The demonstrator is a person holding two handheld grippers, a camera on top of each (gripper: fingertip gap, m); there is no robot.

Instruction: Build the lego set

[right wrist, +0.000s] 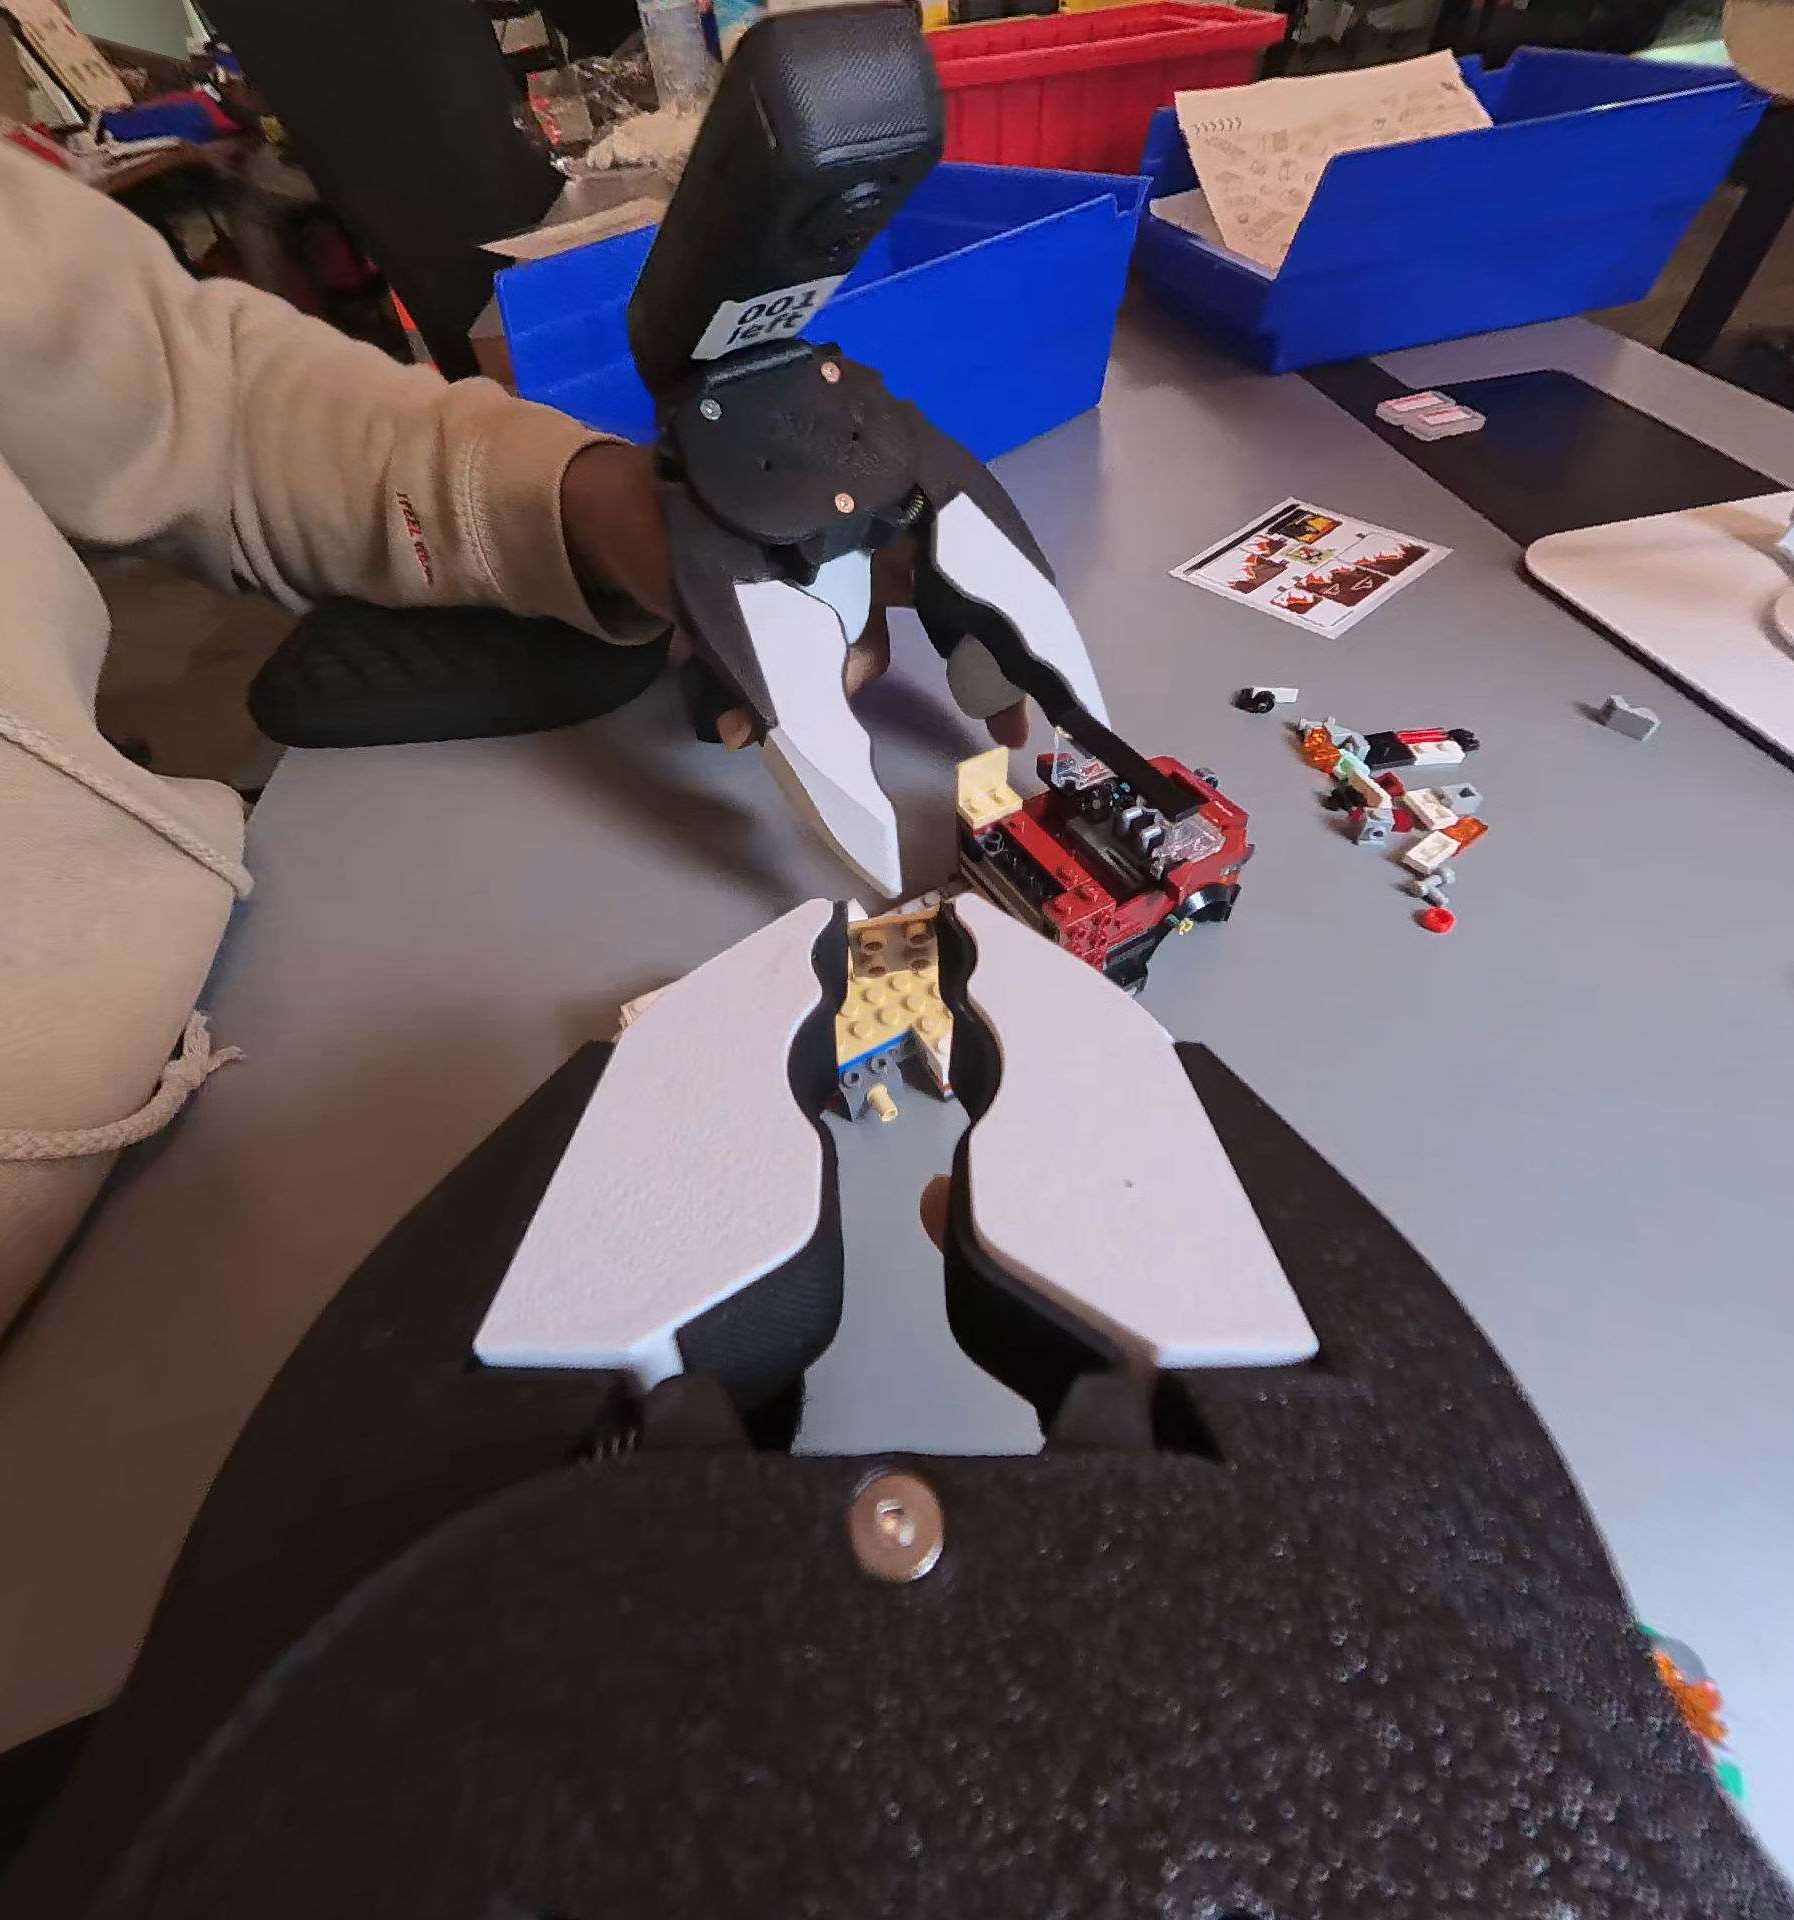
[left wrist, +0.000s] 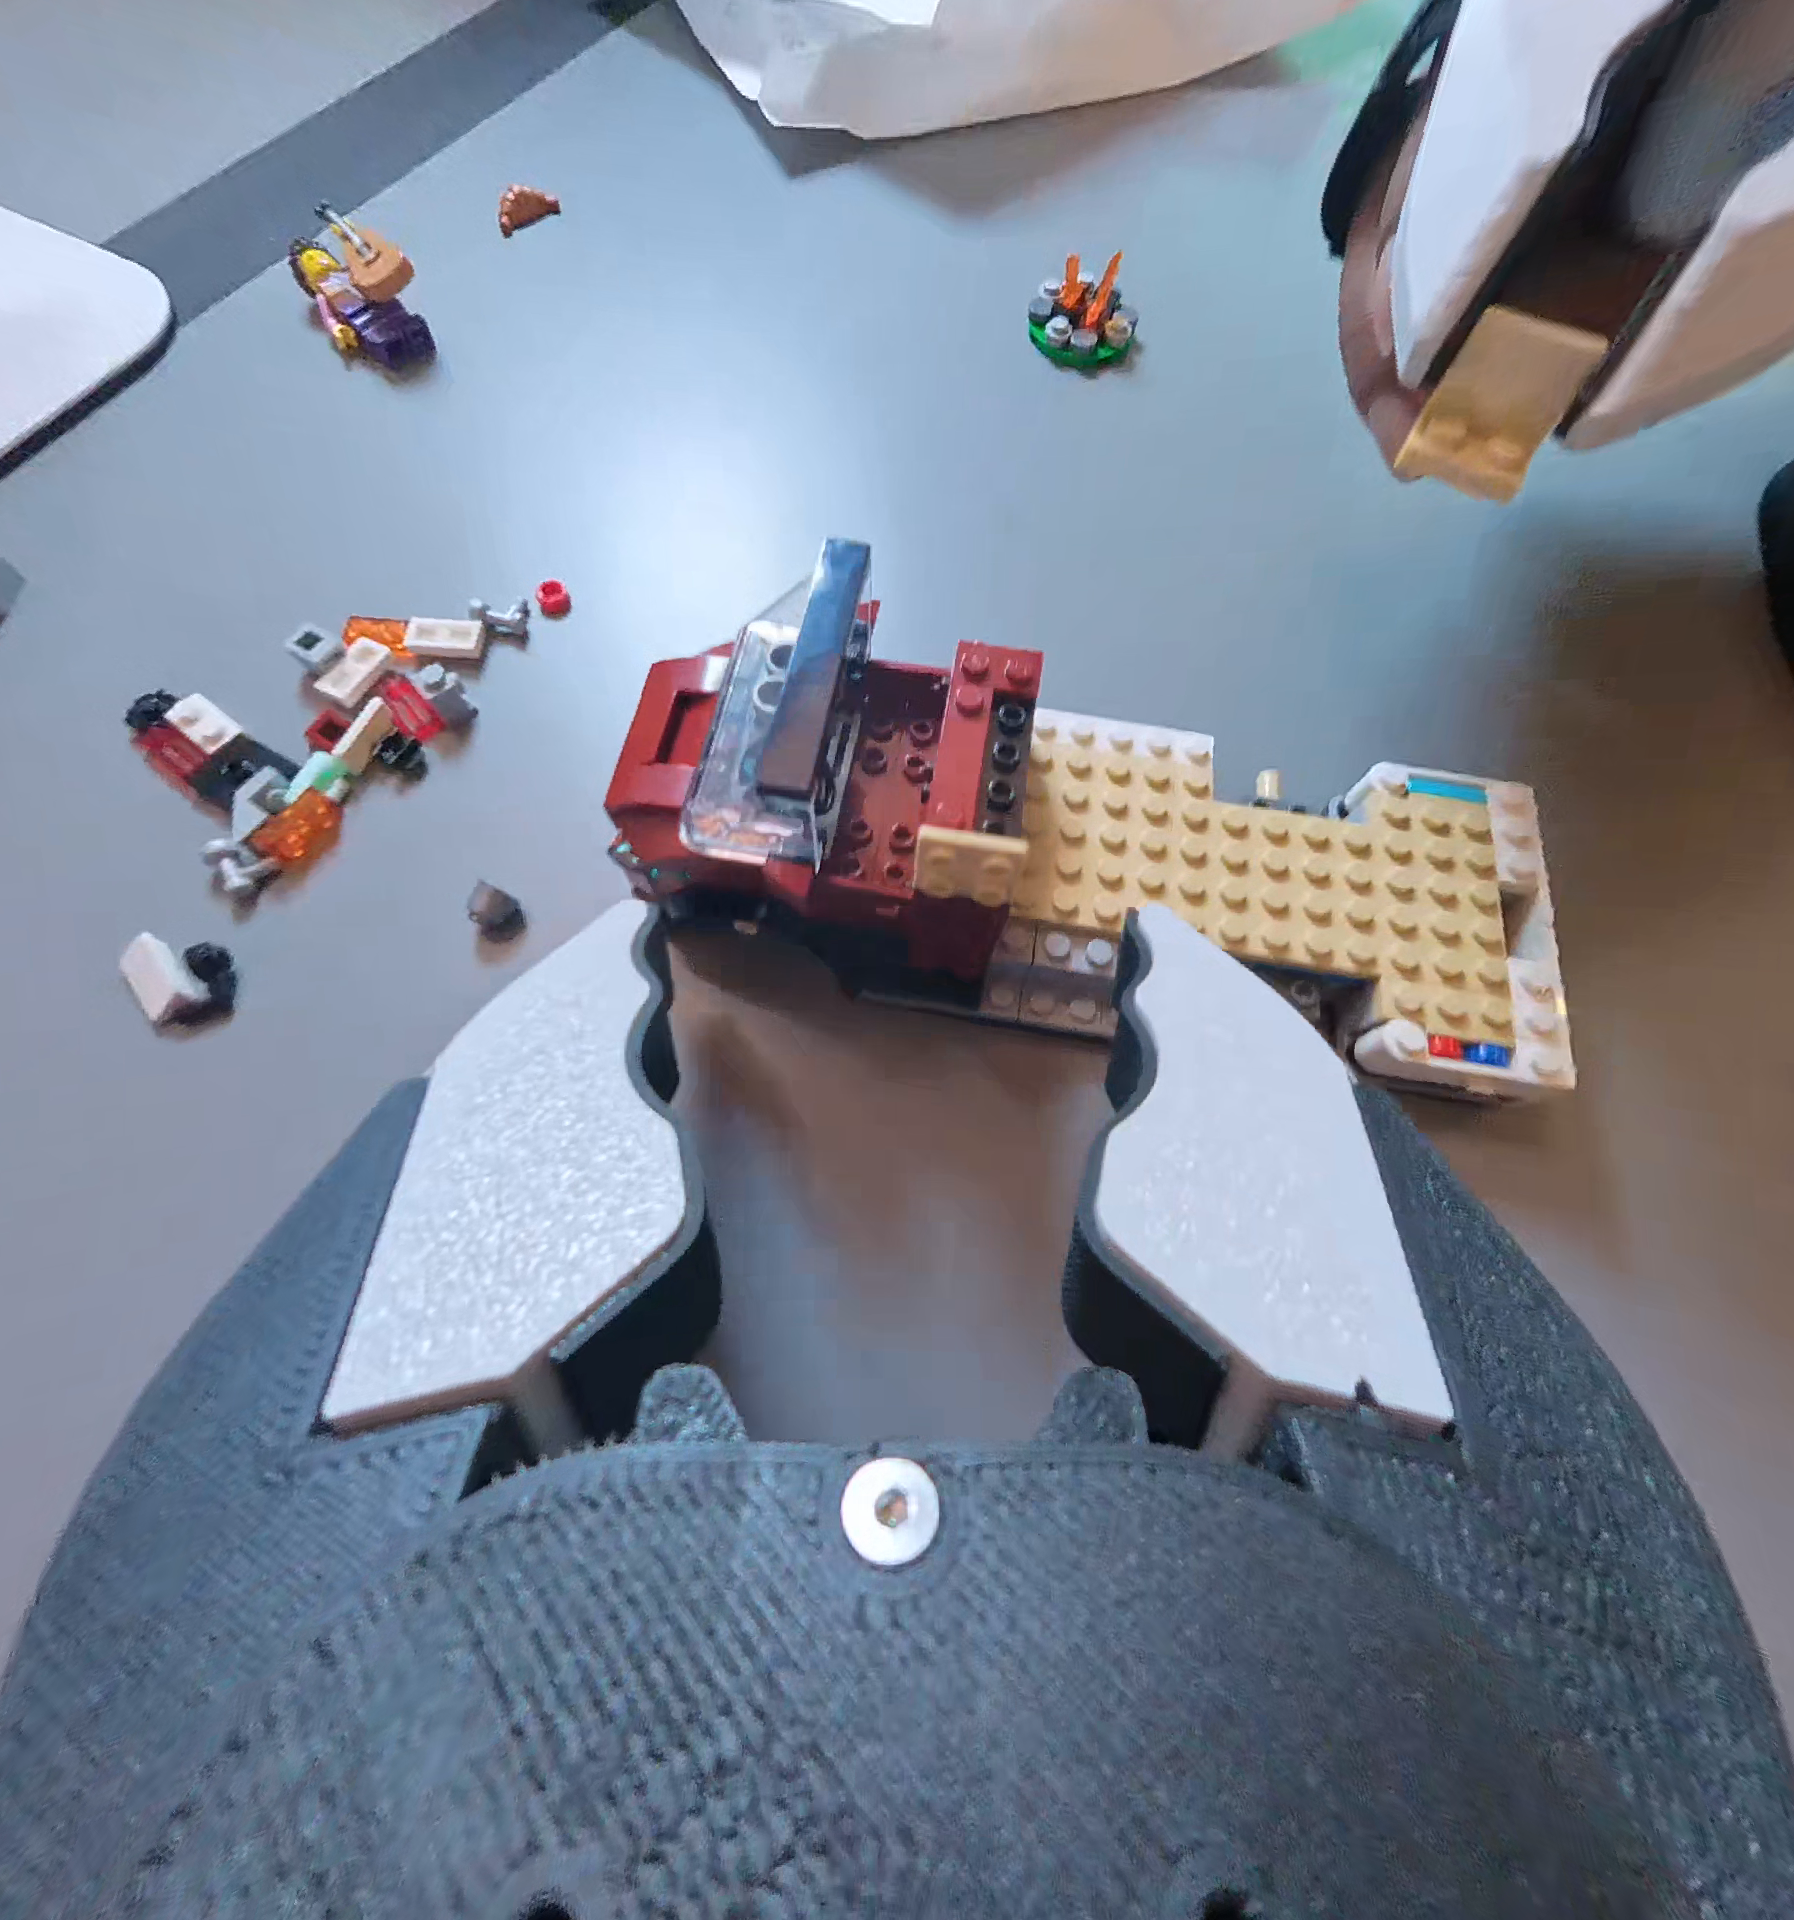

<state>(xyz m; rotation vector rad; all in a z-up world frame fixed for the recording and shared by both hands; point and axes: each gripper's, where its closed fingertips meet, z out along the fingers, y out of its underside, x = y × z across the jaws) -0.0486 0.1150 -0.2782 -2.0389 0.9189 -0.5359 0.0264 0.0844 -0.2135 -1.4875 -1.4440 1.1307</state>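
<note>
Left gripper [left wrist: 888, 935] wide open, nothing between its fingers, poised just beside the red truck [left wrist: 820, 800] on its tan plate [left wrist: 1288, 862]. Right gripper [right wrist: 895, 920] clamped on a tan brick [left wrist: 1475, 416], raised above the plate. Loose bricks [left wrist: 332, 727] scattered beyond the truck.

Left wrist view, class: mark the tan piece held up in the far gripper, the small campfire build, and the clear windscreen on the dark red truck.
tan piece [left wrist: 1485, 400], left wrist view, on its smooth upper face.
campfire build [left wrist: 1083, 312], left wrist view, on its orange flames.
clear windscreen [left wrist: 758, 738], left wrist view, on its transparent pane.
</note>
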